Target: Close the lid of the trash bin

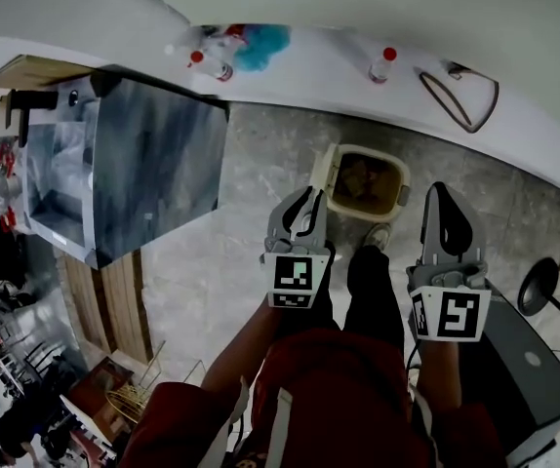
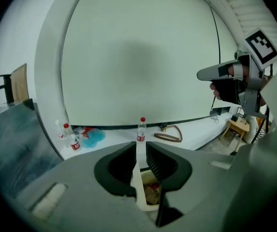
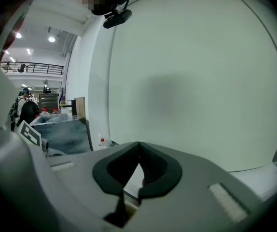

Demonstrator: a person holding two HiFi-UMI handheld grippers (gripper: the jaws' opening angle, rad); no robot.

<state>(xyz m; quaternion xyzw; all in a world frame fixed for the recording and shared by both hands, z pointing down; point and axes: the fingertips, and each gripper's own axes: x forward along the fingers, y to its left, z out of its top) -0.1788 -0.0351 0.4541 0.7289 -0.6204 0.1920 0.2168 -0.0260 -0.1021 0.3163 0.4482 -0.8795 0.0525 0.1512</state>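
Observation:
A cream trash bin [image 1: 398,191] stands open on the grey stone floor, with rubbish inside it. Its lid [image 1: 320,170] is raised upright at the bin's left side. My left gripper [image 1: 309,201] hovers just in front of the lid, and whether it touches is unclear. In the left gripper view the jaws of the left gripper [image 2: 139,151] stand a narrow gap apart, and through that gap the lid's edge [image 2: 137,180] and the bin [image 2: 151,193] show. My right gripper [image 1: 437,191] hangs to the right of the bin, shut and empty. The tips of the right gripper [image 3: 138,146] meet.
A white ledge [image 1: 319,66] along the wall carries water bottles [image 1: 384,64], a blue cloth [image 1: 260,45] and a brown strap loop [image 1: 460,96]. A big grey bin-like box [image 1: 153,164] stands at left, a dark case [image 1: 524,369] at right. The person's shoe [image 1: 378,234] is by the bin.

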